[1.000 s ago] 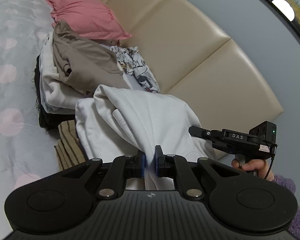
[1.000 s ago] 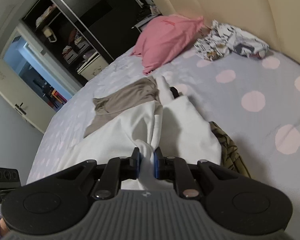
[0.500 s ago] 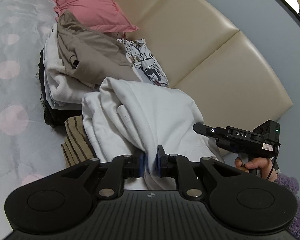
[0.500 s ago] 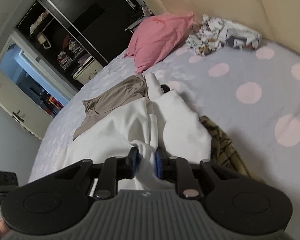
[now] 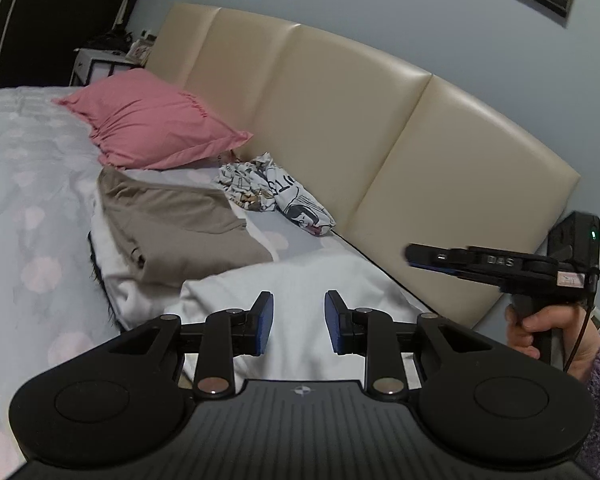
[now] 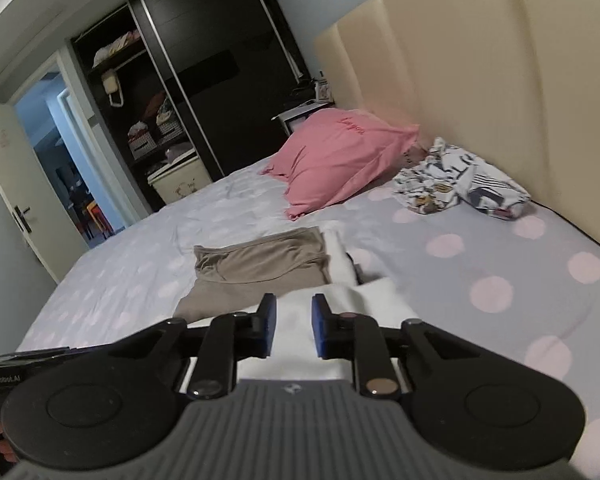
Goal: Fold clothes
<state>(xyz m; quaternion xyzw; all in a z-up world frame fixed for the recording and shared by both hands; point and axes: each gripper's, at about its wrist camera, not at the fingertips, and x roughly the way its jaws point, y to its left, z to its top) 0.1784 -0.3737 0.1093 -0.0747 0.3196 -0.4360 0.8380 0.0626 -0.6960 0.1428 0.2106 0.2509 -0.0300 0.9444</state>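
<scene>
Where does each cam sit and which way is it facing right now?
Left wrist: on the left tongs, open, facing the padded beige headboard; the right tongs and a hand show at right.
Right wrist: on the right tongs, open, looking along the bed toward the dark wardrobe.
Shared: white garment, folded taupe garment, pink pillow, crumpled printed cloth.

My grippers look like matt black plastic. Near them lies soft white cloth; the beige headboard far right is smooth, faintly glossy padding. The pink pillow is wrinkled cloth.
</scene>
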